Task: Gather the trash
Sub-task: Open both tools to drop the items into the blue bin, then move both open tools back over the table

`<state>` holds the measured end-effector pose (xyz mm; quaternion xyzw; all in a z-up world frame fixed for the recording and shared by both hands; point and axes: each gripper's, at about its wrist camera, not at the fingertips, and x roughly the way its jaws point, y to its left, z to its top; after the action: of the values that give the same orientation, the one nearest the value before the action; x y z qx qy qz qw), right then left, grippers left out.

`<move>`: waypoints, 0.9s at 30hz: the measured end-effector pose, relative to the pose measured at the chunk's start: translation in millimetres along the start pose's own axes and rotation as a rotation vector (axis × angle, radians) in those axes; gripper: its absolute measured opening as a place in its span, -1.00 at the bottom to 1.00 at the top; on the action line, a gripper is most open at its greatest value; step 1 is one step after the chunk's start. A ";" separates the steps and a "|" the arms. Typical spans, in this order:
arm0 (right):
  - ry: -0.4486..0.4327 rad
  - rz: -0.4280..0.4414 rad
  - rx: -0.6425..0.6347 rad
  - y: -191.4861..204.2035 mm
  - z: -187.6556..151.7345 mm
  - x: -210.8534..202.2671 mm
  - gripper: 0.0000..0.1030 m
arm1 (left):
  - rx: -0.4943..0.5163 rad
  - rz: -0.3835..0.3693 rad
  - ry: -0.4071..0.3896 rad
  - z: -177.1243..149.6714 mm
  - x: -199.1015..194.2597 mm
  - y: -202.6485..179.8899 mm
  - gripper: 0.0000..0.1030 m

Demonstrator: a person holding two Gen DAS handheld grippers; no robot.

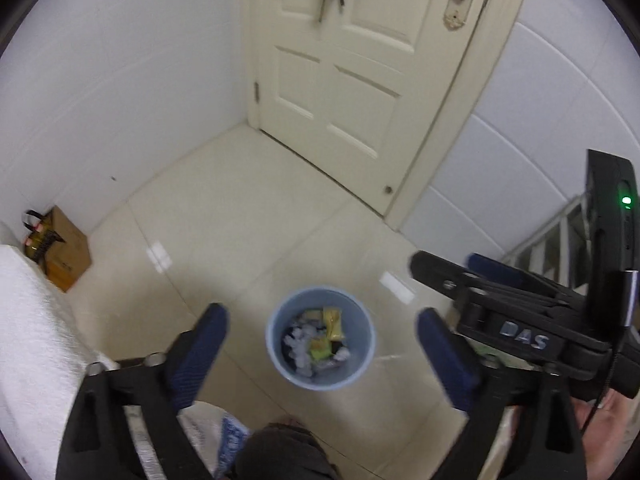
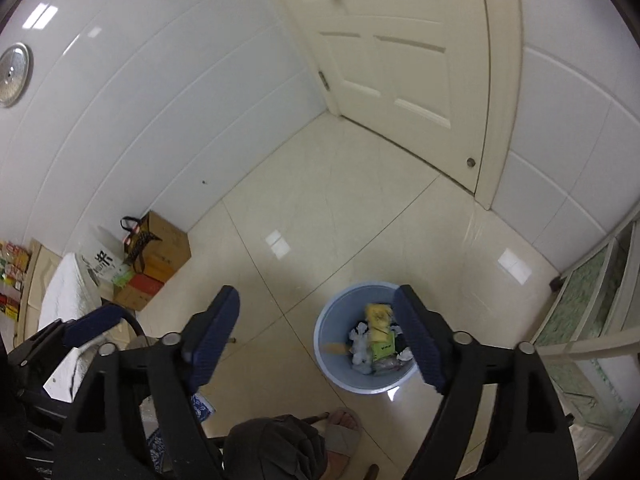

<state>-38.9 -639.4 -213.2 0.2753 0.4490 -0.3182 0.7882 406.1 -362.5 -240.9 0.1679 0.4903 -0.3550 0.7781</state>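
A light blue trash bin (image 1: 276,334) (image 2: 329,346) stands on the pale tiled floor, well below both grippers. Inside it lies trash (image 1: 316,340) (image 2: 378,338): crumpled white tissues, yellow wrappers and a green packet. My left gripper (image 1: 322,314) hangs above the bin, open, with nothing between its blue-padded fingers. My right gripper (image 2: 316,294) is open too and empty, its right finger (image 2: 416,340) covering part of the bin's rim. In the left wrist view the right gripper (image 1: 448,262) shows at the right edge. One blue finger (image 2: 96,320) of the left gripper shows at the lower left of the right wrist view.
A cream door (image 1: 340,80) closes the far corner. Cardboard boxes and bags (image 2: 168,248) sit against the left wall beside a white covered surface (image 1: 32,320). A person's slippered foot (image 2: 344,432) and dark knee (image 1: 280,456) are just below the bin. A glass-fronted cabinet (image 2: 592,320) stands at right.
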 end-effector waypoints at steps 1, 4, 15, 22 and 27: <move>-0.008 -0.008 0.001 0.5 -0.5 -3.6 0.87 | -0.002 0.020 -0.009 -1.9 -5.3 3.4 0.99; -0.018 -0.012 0.004 3.8 -0.8 -7.8 1.00 | -0.020 0.046 -0.026 -5.5 -18.0 8.3 0.99; -0.093 0.014 -0.055 54.9 -7.7 -58.3 1.00 | -0.071 0.091 -0.207 -37.4 -103.6 15.4 0.99; -0.144 0.050 -0.154 121.0 -17.4 -93.9 1.00 | -0.163 0.107 -0.312 -96.5 -183.8 40.9 0.99; -0.176 0.096 -0.244 180.2 -34.1 -109.9 1.00 | -0.259 0.159 -0.371 -148.5 -233.9 70.1 0.99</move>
<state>34.5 -470.4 -104.6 0.1697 0.3996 -0.2460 0.8666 298.2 -132.8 -109.4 0.0369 0.3657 -0.2515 0.8953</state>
